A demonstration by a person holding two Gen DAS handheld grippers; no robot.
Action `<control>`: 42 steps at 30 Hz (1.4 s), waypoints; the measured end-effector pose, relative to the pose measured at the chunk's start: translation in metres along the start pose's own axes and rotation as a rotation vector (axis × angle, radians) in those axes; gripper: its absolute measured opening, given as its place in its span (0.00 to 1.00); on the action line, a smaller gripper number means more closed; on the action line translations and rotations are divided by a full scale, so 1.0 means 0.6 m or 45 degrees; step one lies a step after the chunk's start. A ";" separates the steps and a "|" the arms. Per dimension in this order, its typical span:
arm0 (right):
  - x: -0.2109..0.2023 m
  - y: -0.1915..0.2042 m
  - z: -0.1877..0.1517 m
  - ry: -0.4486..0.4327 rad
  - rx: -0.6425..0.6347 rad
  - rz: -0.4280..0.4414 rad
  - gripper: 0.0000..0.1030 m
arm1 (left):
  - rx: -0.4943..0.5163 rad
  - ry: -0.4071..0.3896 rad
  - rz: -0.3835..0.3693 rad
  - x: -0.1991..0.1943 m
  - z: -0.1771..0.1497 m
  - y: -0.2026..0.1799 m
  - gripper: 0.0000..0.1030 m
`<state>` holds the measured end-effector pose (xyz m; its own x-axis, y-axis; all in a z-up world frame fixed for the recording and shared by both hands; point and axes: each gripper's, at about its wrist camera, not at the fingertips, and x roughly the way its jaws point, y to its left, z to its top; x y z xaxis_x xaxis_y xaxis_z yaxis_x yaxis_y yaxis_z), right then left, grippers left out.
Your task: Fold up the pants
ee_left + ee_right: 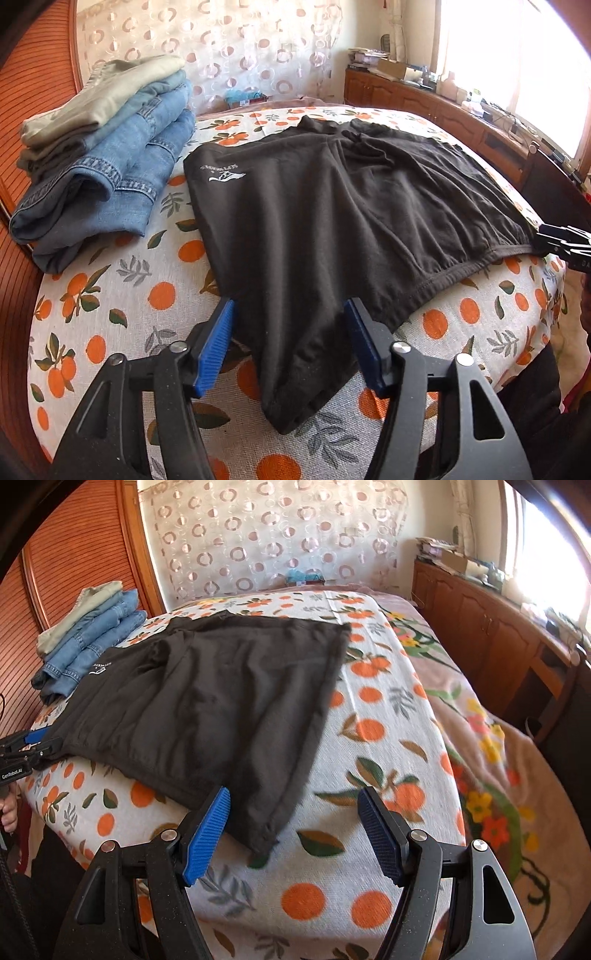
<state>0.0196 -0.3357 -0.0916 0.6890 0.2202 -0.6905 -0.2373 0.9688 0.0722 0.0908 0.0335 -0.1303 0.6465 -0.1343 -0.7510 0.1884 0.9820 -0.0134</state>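
The black pants are lying spread flat across the orange-print bedspread, likely so corners can be taken for a fold. The left gripper is hovering with jaws wide apart, straddling the corner nearest it at six o'clock, gripping nothing. The right gripper is also gaping, its left finger beside the near corner of the pants. A stack of folded jeans is sitting at ten o'clock, apparently already done and set aside.

Black pants spread flat, wrinkled, on orange-print bedspread
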 end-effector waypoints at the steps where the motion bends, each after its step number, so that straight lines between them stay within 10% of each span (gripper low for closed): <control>1: -0.002 -0.002 -0.001 -0.001 0.006 -0.001 0.71 | -0.005 -0.005 0.003 0.001 0.000 0.001 0.64; 25: -0.019 0.018 -0.022 -0.011 0.001 0.080 0.11 | -0.033 -0.115 0.039 0.002 -0.018 0.007 0.81; 42: -0.084 -0.010 0.010 -0.133 -0.011 0.037 0.09 | -0.089 -0.088 -0.028 -0.039 -0.016 0.030 0.81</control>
<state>-0.0094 -0.3517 -0.0528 0.7494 0.2595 -0.6091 -0.2637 0.9609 0.0849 0.0717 0.0558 -0.1193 0.6927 -0.1627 -0.7026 0.1531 0.9852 -0.0773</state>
